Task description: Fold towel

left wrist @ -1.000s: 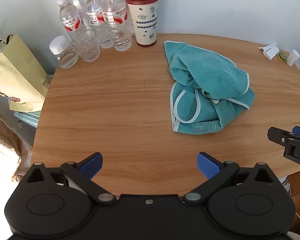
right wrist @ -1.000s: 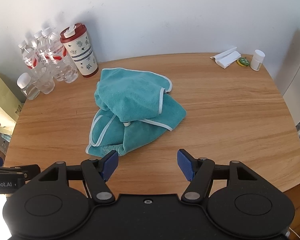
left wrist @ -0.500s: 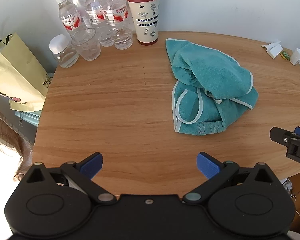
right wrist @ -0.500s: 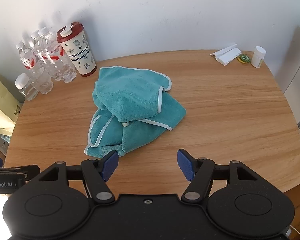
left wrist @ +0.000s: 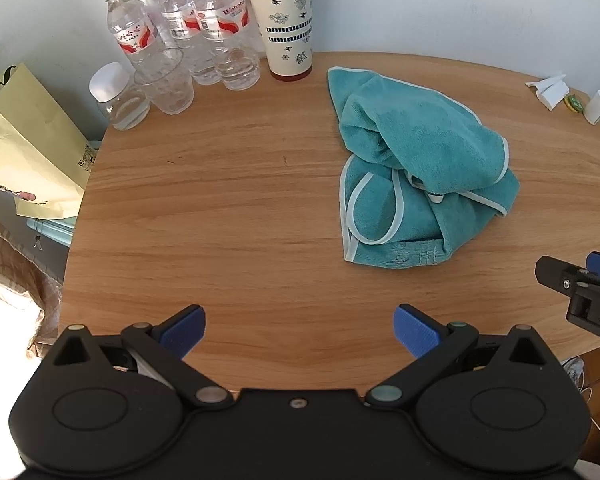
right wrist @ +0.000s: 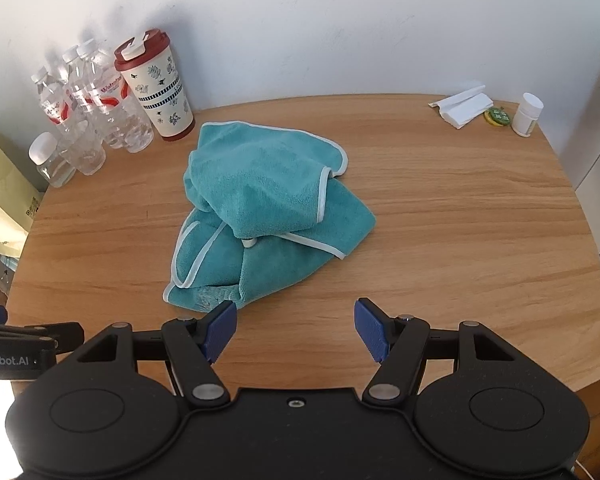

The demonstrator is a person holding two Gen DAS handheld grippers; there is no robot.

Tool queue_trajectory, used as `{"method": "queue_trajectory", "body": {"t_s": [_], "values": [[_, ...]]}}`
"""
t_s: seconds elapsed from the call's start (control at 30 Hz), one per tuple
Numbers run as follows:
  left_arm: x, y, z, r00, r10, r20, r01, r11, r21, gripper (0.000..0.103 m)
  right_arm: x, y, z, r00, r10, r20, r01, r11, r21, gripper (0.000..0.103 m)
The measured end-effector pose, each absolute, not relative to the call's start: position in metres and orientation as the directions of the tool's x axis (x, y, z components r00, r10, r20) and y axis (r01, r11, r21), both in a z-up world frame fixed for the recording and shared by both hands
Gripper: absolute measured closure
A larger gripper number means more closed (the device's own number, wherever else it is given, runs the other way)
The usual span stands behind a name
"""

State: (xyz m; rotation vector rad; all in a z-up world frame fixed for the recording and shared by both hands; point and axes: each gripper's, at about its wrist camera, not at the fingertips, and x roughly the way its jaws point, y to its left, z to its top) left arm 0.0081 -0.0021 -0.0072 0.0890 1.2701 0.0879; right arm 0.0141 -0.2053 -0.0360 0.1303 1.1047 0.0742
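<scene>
One crumpled towel (right wrist: pixel 268 216); two grippers, left gripper (left wrist: pixel 299 331) and right gripper (right wrist: pixel 295 330), spread wide.

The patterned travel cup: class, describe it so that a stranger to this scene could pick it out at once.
Start at the round wooden table and go to its far edge by the white wall. There, between the clear water bottles and the crumpled teal towel, stands the travel cup. Alone there, it is opaque cream with dark prints and a red lid.

Teal terry-cloth towel (right wrist: pixel 260 204): pale mint edge binding. Round wooden table (left wrist: pixel 220 208): light brown grain. Cream tumbler cup (left wrist: pixel 286 20): dark red lid and base, navy floral print, checked band. Clear plastic water bottles (left wrist: pixel 188 20): red-and-white labels. Black two-finger grippers: blue pads (right wrist: pixel 220 326)
</scene>
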Motion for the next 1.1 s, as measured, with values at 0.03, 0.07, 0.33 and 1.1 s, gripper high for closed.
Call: {"method": "queue_trajectory", "body": {"t_s": [0.03,0.07,0.33,1.1], "values": [[0.009,-0.003,-0.008,0.291,0.114,-0.950,-0.016,0.993,0.115,0.001,0.015,-0.207,-0.037,0.446,0.127,-0.886,0.006,0.990,0.144,0.033],[0.010,-0.005,-0.009,0.288,0.114,-0.951,-0.015,0.993,0.114,0.001,0.016,-0.209,-0.038,0.444,0.129,-0.887,0.008,0.989,0.147,0.033],[0.022,-0.016,-0.009,0.283,0.120,-0.952,-0.045,0.993,0.112,0.001,0.024,-0.234,-0.040,0.458,0.137,-0.878,0.018,0.986,0.164,0.033],[0.128,-0.020,-0.017,0.408,0.022,-0.913,-0.007,1.000,0.021,0.001,0.051,-0.263,-0.054,0.536,0.121,-0.835,0.067,0.981,0.184,0.033]]}}
